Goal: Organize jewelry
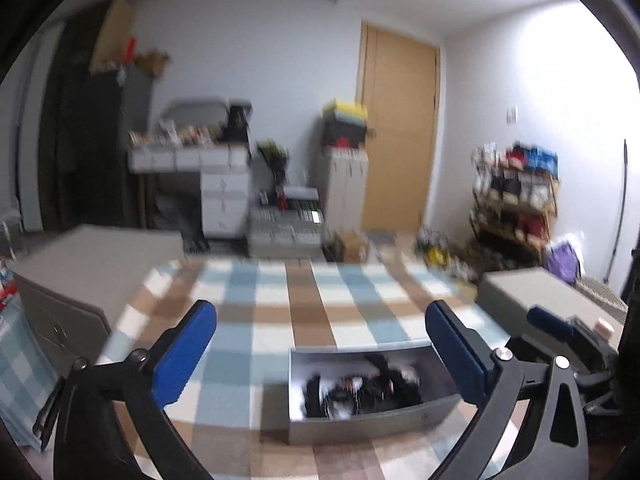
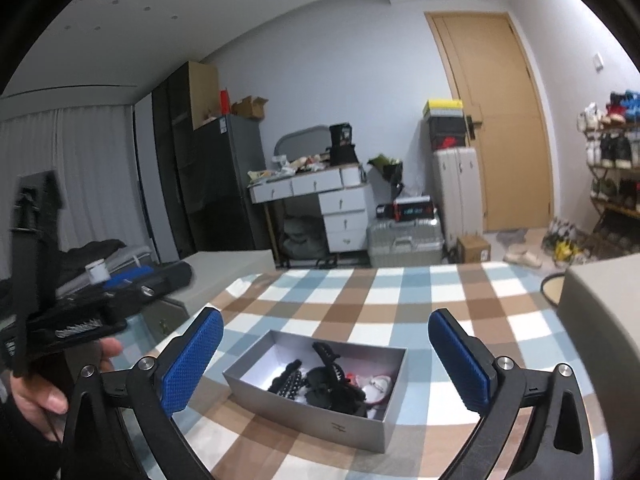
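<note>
A grey open-topped box point(image 2: 320, 408) sits on a table covered with a blue, brown and white checked cloth point(image 2: 400, 300); inside it lies a tangle of dark pieces, among them a black claw-shaped clip point(image 2: 330, 364), a strand of black beads point(image 2: 286, 382) and some pale white and pink items point(image 2: 374, 388) towards its right end; the exact kind of each piece is hard to tell. The right gripper point(image 2: 326, 364) hangs above the table with its blue-padded fingers point(image 2: 192, 364) spread wide and nothing between them, the box lying in the gap ahead of it. The left gripper point(image 1: 320, 356) is likewise spread wide and holds nothing; its view is blurred, and the same box point(image 1: 372, 424) shows low between its fingers point(image 1: 182, 356), nearer the right one, its contents only a dark smear. In the right wrist view the left gripper's black body point(image 2: 80, 312) appears at the left edge, gripped by a bare hand point(image 2: 44, 392); in the left wrist view part of the right gripper point(image 1: 560, 332) shows at the right edge. Beyond the table stand a white desk with drawers point(image 2: 320, 196), a silver suitcase point(image 2: 404, 240), a wooden door point(image 2: 504, 120) and a shoe rack point(image 2: 612, 160).
</note>
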{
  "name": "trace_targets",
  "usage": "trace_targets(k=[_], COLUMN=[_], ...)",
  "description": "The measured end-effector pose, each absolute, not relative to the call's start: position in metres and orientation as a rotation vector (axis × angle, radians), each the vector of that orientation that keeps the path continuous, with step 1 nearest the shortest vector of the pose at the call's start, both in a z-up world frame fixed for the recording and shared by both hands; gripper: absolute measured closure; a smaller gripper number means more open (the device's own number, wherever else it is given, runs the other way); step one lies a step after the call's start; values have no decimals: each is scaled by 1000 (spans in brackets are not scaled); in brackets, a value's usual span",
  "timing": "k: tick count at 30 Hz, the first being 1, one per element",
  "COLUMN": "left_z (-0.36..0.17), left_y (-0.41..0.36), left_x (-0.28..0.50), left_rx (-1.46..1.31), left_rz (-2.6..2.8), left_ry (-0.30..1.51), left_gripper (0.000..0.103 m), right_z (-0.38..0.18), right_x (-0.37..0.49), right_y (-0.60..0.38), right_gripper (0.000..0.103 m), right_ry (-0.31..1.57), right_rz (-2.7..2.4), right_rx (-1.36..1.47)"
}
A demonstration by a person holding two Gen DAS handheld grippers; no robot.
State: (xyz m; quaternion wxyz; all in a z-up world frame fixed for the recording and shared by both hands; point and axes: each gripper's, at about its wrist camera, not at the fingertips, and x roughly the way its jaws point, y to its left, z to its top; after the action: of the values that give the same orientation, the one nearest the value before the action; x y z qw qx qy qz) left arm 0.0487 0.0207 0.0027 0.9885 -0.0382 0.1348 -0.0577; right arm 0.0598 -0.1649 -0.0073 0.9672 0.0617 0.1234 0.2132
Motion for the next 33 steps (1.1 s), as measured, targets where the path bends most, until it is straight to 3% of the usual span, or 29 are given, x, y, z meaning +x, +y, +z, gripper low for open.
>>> trace_targets(k=[17,33], left_z=[-38,-57], left_y=[31,22], left_x=[44,47], left_rx=[-33,-6], left_rz=[62,44], left_ry=[184,294], left_gripper=[1,1], right_z=[-42,-55], right_x=[44,53], right_y=[-168,-162], right_gripper=[0,0], right_ry=[172,212], right_rz=[279,270], right_rx=[30,-22])
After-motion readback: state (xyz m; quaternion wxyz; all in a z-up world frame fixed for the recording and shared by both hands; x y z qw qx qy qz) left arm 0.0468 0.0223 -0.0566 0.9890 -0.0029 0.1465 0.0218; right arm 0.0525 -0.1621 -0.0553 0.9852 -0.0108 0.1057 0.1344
